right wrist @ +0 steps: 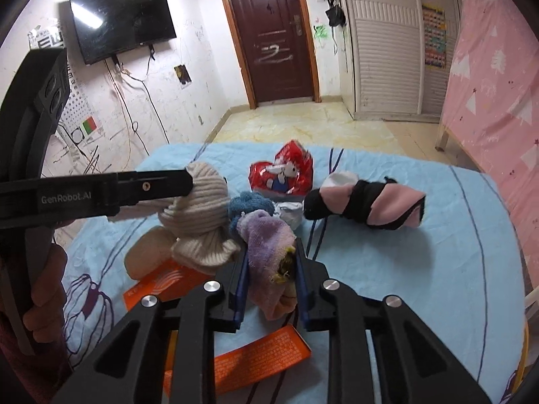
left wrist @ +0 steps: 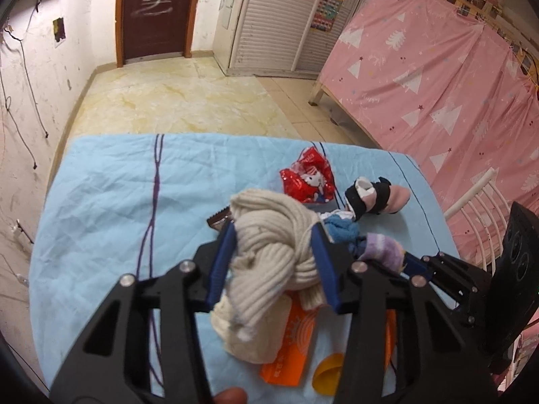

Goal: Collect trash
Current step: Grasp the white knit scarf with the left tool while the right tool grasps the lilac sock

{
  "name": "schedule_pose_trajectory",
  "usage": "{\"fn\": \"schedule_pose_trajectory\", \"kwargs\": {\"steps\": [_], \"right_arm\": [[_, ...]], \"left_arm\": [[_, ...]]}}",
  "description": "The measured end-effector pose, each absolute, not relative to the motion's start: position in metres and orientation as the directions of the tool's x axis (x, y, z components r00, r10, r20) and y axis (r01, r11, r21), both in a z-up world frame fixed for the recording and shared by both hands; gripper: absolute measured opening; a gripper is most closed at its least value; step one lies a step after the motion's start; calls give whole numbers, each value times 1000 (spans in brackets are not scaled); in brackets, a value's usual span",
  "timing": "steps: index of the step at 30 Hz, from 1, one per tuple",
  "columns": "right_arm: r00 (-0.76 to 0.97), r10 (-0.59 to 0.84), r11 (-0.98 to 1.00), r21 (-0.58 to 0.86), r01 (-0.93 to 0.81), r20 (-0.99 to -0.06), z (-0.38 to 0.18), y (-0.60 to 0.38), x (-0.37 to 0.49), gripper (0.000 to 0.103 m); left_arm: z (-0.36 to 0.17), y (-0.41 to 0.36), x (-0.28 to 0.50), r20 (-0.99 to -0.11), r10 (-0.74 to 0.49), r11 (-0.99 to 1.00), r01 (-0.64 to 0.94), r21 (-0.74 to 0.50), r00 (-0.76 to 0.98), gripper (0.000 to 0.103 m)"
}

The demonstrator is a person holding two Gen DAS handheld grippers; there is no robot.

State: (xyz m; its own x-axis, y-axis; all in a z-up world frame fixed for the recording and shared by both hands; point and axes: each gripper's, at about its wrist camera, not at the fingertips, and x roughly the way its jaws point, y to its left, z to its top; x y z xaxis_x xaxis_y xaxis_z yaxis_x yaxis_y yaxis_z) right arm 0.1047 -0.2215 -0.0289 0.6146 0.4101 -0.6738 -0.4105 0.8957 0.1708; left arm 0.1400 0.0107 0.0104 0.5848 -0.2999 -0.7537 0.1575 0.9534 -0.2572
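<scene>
Clamping soft, light bundles: left hand-held gripper (left wrist: 274,256) squeezing cream sock (left wrist: 269,235), right hand-held gripper (right wrist: 271,281) pinching purple sock (right wrist: 266,239); crinkly red wrapper (right wrist: 281,171) far, best pinched at edge.

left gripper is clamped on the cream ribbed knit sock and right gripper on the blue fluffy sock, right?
Not quite. The left gripper does clamp the cream ribbed knit sock, but the right gripper is shut on the purple fuzzy sock; the right wrist view shows the blue fluffy sock lying free behind it.

Left gripper (left wrist: 274,262) clamps knotted cream sock (left wrist: 269,252) above blue sheet (left wrist: 111,195); red wrapper (left wrist: 308,181) beyond.
</scene>
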Motion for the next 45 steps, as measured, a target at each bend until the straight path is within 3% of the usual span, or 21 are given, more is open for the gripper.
{"fn": "schedule_pose_trajectory", "kwargs": {"steps": [3, 10, 11, 12, 13, 14, 15, 18, 21, 25, 34, 45], "right_arm": [[631, 413, 895, 167, -412, -656, -21, -225, 98, 17], [665, 413, 903, 184, -388, -623, -11, -242, 85, 17], [667, 411, 904, 185, -385, -621, -9, -244, 84, 18], [670, 408, 905, 183, -383, -620, -8, -243, 83, 18], [671, 406, 907, 180, -382, -620, -8, -245, 81, 18], [673, 404, 907, 180, -380, -620, -8, -247, 81, 17], [675, 402, 908, 179, -378, -619, -8, -248, 79, 18], [678, 397, 912, 183, -367, -618, -9, -251, 80, 18], [680, 400, 912, 193, -362, -615, -10, -254, 81, 18], [679, 399, 913, 195, -359, -616, -12, -255, 82, 18], [684, 392, 918, 210, -337, -615, -14, -260, 84, 18], [691, 386, 921, 217, -323, -611, -13, -261, 82, 18]], "left_arm": [[19, 13, 134, -744, -297, 954, 156, -255, 598, 10], [19, 3, 131, -758, -299, 954, 195, -227, 580, 10], [18, 2, 132, -759, -298, 955, 195, -225, 579, 15], [17, 1, 134, -764, -294, 955, 201, -216, 574, 43], [17, 0, 135, -764, -295, 955, 206, -214, 574, 64], [17, 1, 135, -758, -296, 955, 206, -215, 581, 95], [19, 1, 135, -743, -286, 958, 203, -204, 605, 96], [21, -4, 140, -741, -234, 971, 196, -140, 629, 96], [17, -9, 148, -756, -190, 978, 192, -86, 626, 85], [7, -8, 160, -776, -162, 979, 197, -49, 610, 82], [-12, -5, 163, -803, -327, 931, 318, -181, 499, 78], [-14, 1, 152, -794, -304, 943, 282, -174, 527, 68]]}}
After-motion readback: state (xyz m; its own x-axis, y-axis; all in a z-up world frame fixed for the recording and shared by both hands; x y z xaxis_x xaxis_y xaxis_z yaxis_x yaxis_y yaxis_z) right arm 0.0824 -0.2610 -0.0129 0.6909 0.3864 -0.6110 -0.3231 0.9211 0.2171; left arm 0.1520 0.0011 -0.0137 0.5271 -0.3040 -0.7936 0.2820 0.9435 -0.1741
